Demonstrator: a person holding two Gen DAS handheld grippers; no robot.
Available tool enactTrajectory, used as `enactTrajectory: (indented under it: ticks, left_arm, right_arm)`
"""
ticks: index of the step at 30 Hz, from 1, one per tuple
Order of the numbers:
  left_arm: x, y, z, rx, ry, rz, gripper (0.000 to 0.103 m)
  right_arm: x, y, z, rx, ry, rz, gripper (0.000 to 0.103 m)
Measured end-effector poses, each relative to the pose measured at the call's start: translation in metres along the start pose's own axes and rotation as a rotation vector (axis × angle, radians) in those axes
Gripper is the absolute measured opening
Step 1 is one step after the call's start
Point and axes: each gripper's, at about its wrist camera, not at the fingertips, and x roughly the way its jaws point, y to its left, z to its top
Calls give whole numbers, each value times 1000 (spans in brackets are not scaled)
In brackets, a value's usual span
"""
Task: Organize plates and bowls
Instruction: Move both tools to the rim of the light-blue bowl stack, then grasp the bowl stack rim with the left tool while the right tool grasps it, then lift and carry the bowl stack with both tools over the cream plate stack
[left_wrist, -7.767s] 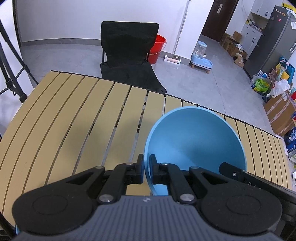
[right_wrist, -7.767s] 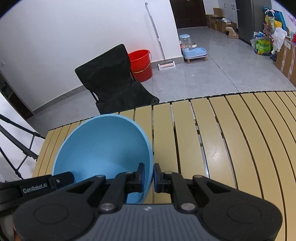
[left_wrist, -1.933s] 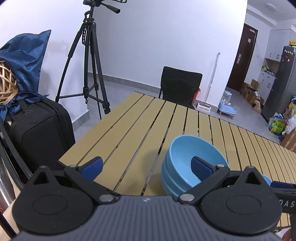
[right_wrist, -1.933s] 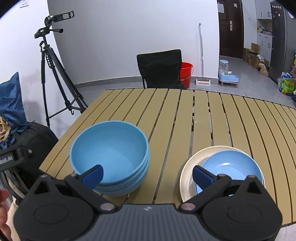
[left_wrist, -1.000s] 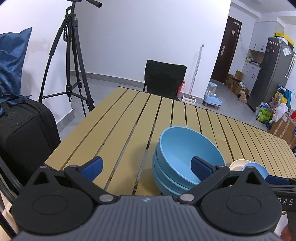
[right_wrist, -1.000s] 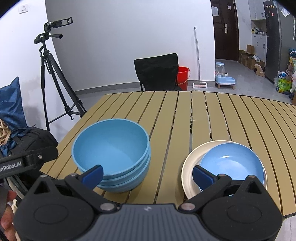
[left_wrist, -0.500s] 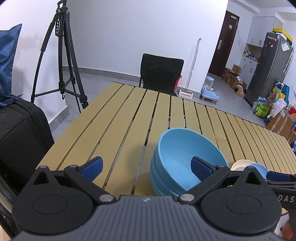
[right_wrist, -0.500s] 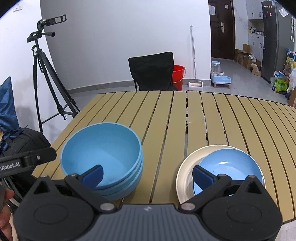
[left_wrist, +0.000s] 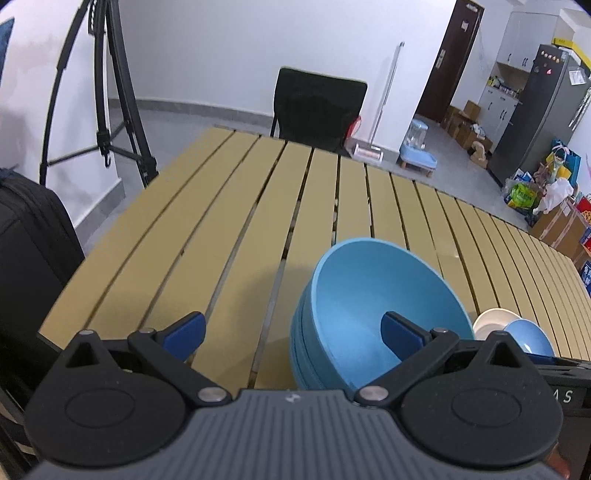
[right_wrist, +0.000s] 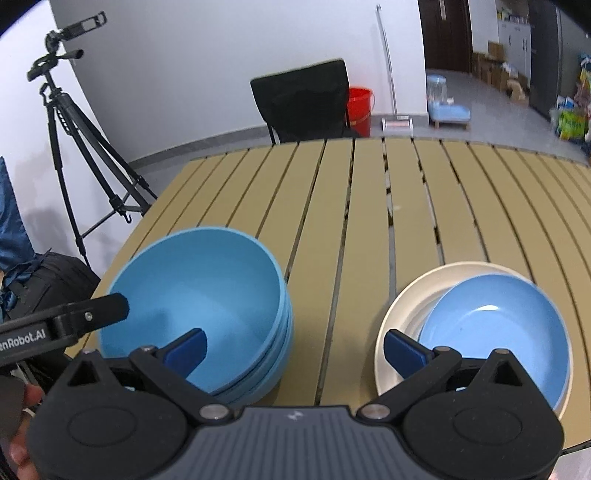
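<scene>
Right wrist view: we see our right gripper (right_wrist: 293, 345) at the bottom of the frame, fingers spread wide and holding nothing.
Left wrist view: our left gripper (left_wrist: 291, 328) is spread just as wide at the bottom of its frame, also empty; its right pad sits in front of the bowls, and we cannot tell whether it touches them.
Bowls: the stack of blue bowls (right_wrist: 207, 295) sits lower left in the right wrist view, nested, on the near edge of the slatted table (right_wrist: 369, 206).
Plates: the blue plate (right_wrist: 491, 332) lies in the cream plate (right_wrist: 402, 306) at lower right, pushed toward the near right side instead of centred.
Task state: we judge the sorting nearly done, bowls with bowls, plates with plates.
Risk, bowls: the stack is close to the table's near edge, so a careless sweep of either gripper could, we think, shove it off.
Risk, plates: the off-centre blue plate may slide or rock if its raised rim is nudged.
Materials: bowls and plates look matte and smooth, probably light plastic, so easily pushed.
Shapes: deep round bowls with thin rims; shallow round plates.
Table: tan slats with dark gaps between them, which could catch a dragged rim.
</scene>
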Motion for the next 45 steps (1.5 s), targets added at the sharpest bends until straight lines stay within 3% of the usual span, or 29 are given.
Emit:
enactTrajectory:
  ticks: [8,13,19,24,28,32,45]
  left_arm:
    - [28,3,6,-25,84,-13,99]
    - [41,5,10,-55,140,-36,79]
    - [55,7,11,-85,196,-57,64]
    - [65,7,10,-113,238,-79,56]
    - [71,6,9,-120,255,-80,42]
    - [72,5,8,-125,252,-84,42]
    - [70,3,6,-122,246,-84,41]
  right_arm:
    - [27,-5,6,39,71,43,95]
    - [38,-5,7,45,102,64,90]
    - [47,-5,9,63,139,85,83]
    - [56,-8,11,90,181,104,70]
    - [62,-8,10,109,208,122,56]
    - [67,-7,9,115,224,140,44]
    - [69,-9,7,135,222,176,37]
